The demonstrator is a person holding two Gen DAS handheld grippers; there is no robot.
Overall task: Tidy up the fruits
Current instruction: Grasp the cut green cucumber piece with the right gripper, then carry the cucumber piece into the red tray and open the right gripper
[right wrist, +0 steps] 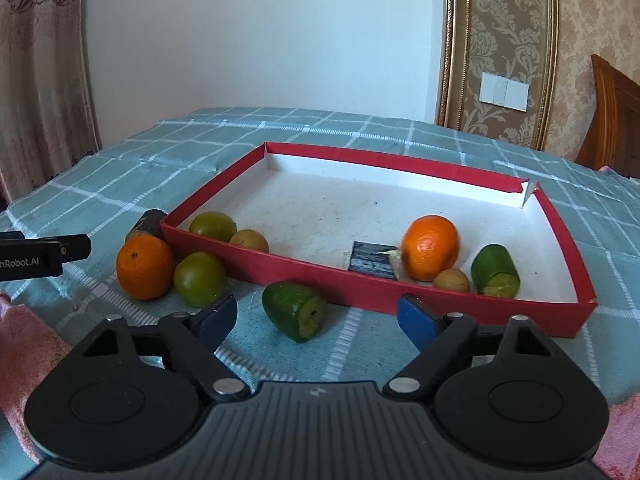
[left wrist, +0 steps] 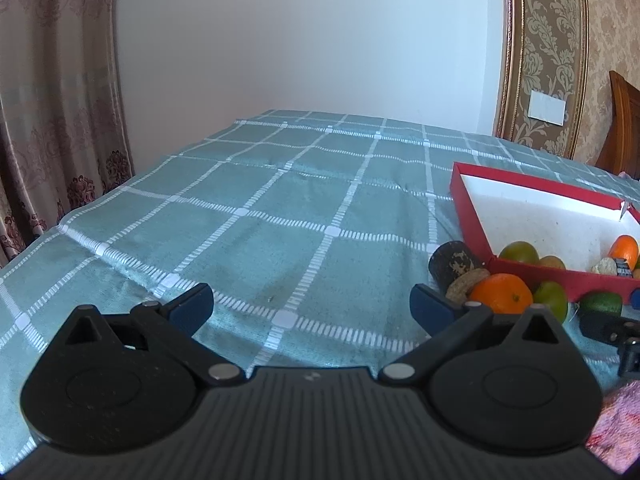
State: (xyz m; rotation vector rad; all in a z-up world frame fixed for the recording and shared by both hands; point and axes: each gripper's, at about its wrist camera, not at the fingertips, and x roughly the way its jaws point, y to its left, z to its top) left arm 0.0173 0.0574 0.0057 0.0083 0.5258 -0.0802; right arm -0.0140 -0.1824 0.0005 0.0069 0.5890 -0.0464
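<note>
A red tray (right wrist: 280,266) with a white floor lies on the checked cloth. It holds a green fruit (right wrist: 212,226), a small brown fruit (right wrist: 249,240), an orange (right wrist: 430,247), another brown fruit (right wrist: 451,280) and a cut green piece (right wrist: 495,271). Outside its near rim lie an orange (right wrist: 145,267), a round green fruit (right wrist: 199,278) and a cut green fruit (right wrist: 294,312). My right gripper (right wrist: 316,316) is open, with that cut fruit between its fingers but not pressed. My left gripper (left wrist: 312,306) is open over bare cloth, left of the orange (left wrist: 502,294).
A dark cylinder (right wrist: 150,222) rests against the tray's left corner, and a dark flat packet (right wrist: 374,266) lies inside the tray. Pink cloth (right wrist: 24,344) sits at the near edge. A curtain (left wrist: 52,120) hangs on the left and wooden furniture (right wrist: 616,120) stands at the right.
</note>
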